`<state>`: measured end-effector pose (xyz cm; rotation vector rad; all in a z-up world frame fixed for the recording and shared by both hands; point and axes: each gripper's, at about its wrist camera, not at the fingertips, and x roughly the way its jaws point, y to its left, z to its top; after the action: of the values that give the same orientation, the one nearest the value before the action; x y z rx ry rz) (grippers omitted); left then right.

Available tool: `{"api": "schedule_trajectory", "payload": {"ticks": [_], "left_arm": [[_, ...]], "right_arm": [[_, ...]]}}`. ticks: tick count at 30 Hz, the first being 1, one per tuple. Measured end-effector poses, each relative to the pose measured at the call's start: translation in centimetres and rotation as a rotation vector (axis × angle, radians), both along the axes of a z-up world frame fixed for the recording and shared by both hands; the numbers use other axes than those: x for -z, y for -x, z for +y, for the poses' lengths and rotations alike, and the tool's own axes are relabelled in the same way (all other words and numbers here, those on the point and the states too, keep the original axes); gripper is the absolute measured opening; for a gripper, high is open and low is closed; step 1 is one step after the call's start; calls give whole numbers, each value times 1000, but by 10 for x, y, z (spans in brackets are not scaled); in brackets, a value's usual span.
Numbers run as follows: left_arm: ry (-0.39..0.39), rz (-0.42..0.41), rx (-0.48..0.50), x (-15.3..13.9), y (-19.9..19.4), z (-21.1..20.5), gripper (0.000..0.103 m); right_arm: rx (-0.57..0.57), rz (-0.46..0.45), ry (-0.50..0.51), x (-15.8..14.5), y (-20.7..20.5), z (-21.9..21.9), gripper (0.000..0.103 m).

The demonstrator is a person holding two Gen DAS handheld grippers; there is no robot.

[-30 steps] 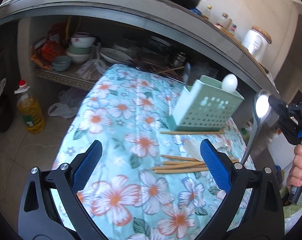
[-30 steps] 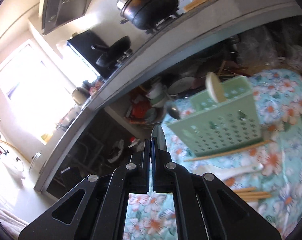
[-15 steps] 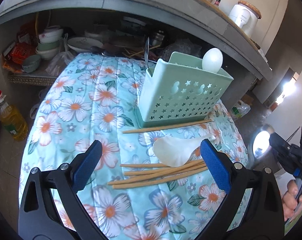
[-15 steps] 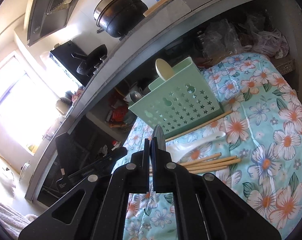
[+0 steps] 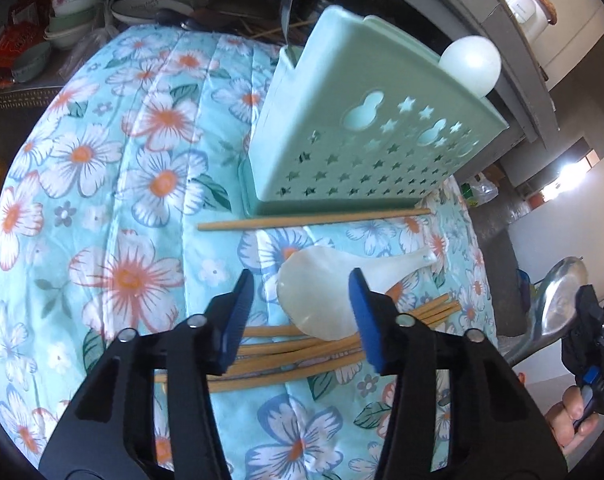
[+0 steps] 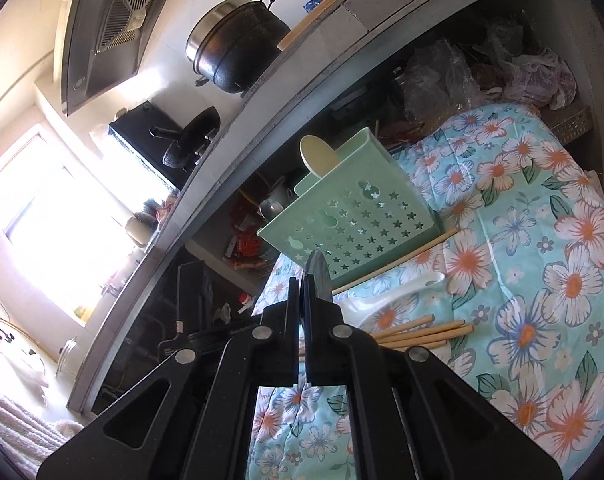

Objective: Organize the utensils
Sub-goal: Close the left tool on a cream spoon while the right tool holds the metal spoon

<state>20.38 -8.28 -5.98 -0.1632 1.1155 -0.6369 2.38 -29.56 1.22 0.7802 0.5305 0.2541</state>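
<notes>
white plastic: that's the rice paddle (image 5: 325, 296) lying flat on the floral cloth (image 5: 102, 184), lower middle of the left wrist frame, its scoop end resting on the chopstick bundle (image 5: 302, 354)
long axis: scoop at lower left, handle running up to the right, so it sits slantwise across the gap between the fingers
left gripper (image 5: 302, 312): jaws closing, about half wide, straddling the scoop end; pads don't look to be pressing on it yet
right gripper (image 6: 303, 300): pinched tight on a metal spoon (image 5: 557, 300), off at the right edge of the left wrist frame
nearer hand: clearly the left
basket: mint green caddy (image 5: 365, 136) sits upper centre, behind a single chopstick (image 5: 313, 219)
</notes>
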Motion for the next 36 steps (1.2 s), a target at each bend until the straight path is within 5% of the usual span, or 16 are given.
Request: {"api": "schedule_trajectory", "payload": {"ticks": [8, 13, 18, 21, 23, 36], "left_arm": [[-18, -5, -13, 5, 0, -5, 0], [10, -45, -52, -7, -9, 5, 0], [48, 23, -107, 2, -21, 15, 0], [84, 63, -110, 4, -18, 23, 26], [90, 69, -110, 3, -14, 26, 34], [100, 169, -47, 29, -6, 12, 34]], "right_arm": [[-6, -9, -28, 5, -3, -6, 2], [-3, -10, -42, 7, -2, -11, 2], [-4, -8, -48, 9, -3, -12, 2], [-3, -8, -47, 8, -3, -13, 2], [-1, -9, -44, 9, -3, -14, 2], [16, -6, -47, 6, -1, -21, 2]]}}
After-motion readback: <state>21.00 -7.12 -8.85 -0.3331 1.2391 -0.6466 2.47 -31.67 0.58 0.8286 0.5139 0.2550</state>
